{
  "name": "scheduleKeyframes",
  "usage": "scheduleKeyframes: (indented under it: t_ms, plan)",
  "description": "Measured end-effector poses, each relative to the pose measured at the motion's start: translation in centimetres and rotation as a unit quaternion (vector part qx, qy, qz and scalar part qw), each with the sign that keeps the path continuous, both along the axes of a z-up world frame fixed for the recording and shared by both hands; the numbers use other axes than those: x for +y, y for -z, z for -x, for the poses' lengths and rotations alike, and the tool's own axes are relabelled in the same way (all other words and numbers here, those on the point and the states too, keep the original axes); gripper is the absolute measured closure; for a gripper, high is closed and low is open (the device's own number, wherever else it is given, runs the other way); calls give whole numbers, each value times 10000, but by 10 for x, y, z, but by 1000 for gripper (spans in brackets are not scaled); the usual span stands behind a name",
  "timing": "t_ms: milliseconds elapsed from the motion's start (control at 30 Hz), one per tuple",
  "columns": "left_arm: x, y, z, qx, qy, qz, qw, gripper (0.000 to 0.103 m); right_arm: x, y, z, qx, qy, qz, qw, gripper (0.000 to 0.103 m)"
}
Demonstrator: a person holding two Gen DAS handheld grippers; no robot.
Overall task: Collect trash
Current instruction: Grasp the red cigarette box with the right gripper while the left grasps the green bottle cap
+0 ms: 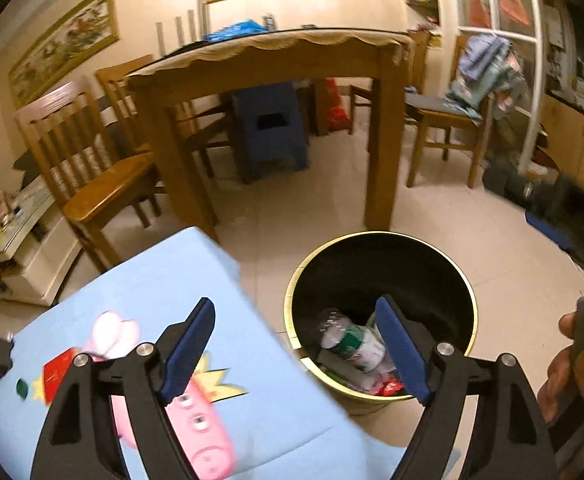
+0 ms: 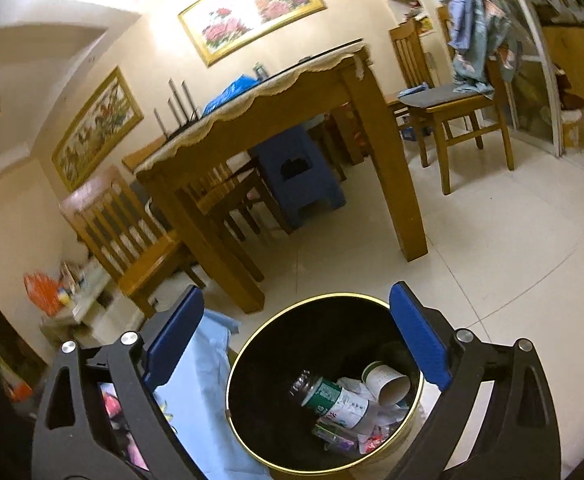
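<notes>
A black trash bin with a gold rim (image 1: 466,280) stands on the tiled floor and also shows in the right wrist view (image 2: 252,340). Inside lie a plastic bottle with a green label (image 1: 350,342) (image 2: 332,400), a paper cup (image 2: 386,384), crumpled paper and wrappers. My left gripper (image 1: 298,318) is open and empty, above the edge of a light blue cartoon cloth (image 1: 172,288) and the bin's left side. My right gripper (image 2: 296,308) is open and empty, held over the bin.
A wooden dining table (image 1: 268,64) (image 2: 276,112) with chairs (image 1: 92,168) (image 2: 452,100) stands behind the bin, a blue stool (image 1: 270,132) beneath it. A low white cabinet (image 1: 20,248) with clutter sits left. A hand holding the other gripper (image 1: 572,368) shows at the right.
</notes>
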State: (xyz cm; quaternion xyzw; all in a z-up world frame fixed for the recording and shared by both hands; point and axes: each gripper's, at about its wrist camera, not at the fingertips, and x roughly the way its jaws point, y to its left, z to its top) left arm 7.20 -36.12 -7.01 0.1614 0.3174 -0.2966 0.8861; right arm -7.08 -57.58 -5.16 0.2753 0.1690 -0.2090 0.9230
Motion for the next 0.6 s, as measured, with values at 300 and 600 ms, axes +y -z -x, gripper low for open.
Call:
scheduleKeyframes:
  t_ms: [300,600]
  plan:
    - [98,-2,-20,-219,-1007,16,9947,6,87,9,-65,563,-1406,767,9855,6]
    - [300,32,-54,-222,-2786,-410,9593,6,236,30,-120,1149,-3467,1323,9215,6]
